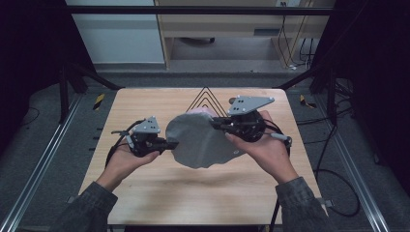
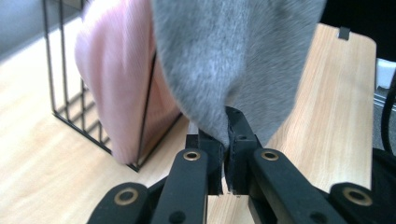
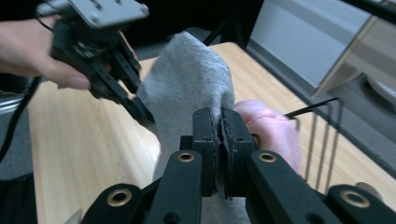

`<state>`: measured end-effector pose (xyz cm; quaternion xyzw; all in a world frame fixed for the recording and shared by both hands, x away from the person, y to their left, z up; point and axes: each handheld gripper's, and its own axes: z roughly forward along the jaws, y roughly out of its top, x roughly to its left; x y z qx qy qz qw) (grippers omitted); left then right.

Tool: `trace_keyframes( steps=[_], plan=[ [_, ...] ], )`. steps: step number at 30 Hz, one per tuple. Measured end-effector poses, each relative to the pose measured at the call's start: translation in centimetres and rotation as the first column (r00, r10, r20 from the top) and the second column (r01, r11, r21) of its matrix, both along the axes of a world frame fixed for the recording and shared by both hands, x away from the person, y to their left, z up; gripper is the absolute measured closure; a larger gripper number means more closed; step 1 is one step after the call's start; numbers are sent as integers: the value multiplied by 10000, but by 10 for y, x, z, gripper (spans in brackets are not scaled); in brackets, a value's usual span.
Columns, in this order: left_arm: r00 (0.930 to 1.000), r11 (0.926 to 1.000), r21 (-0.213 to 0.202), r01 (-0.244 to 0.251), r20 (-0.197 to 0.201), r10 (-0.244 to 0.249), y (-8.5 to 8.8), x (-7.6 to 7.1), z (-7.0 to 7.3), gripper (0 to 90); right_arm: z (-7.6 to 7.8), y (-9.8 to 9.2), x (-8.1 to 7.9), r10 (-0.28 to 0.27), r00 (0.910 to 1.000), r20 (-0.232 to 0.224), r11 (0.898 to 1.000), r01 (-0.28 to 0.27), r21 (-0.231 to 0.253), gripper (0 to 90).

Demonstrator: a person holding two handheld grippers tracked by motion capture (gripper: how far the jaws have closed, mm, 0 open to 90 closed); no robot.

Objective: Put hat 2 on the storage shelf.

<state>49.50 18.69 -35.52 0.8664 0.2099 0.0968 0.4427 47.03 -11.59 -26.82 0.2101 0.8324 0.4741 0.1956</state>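
Observation:
A grey cloth hangs stretched above the middle of the wooden table, held from both sides. My left gripper is shut on its left edge; in the left gripper view the grey cloth is pinched between the black pads. My right gripper is shut on the cloth's upper right edge, and the right gripper view has the grey cloth clamped between its jaws. A pink cloth stands in a black wire rack behind the grey one.
The wire rack sits at the table's far middle, with the pink cloth peeking out behind the grey one. Dark frame posts flank the table. Cables trail off the right side. The near half of the tabletop is bare wood.

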Motion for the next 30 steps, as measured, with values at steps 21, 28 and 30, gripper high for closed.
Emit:
trace_keyframes(
  steps=[21, 28, 30],
  plan=[
    [9911, 9994, 209, -271, 1309, 241, -9, 17, 110, 877, 65, -30, 29, -1067, 9917, 715, 9833, 946, 1553, 861],
    [9899, 9984, -205, -521, 1308, 543, -13, 31, 123, 878, 73, -34, 46, -1420, 9874, 701, 9761, 1279, 1755, 861],
    [9889, 9982, -146, -588, 1357, 602, -15, 35, 125, 878, 74, -34, 51, -1585, 9848, 708, 9745, 1444, 1719, 861]
  ],
)
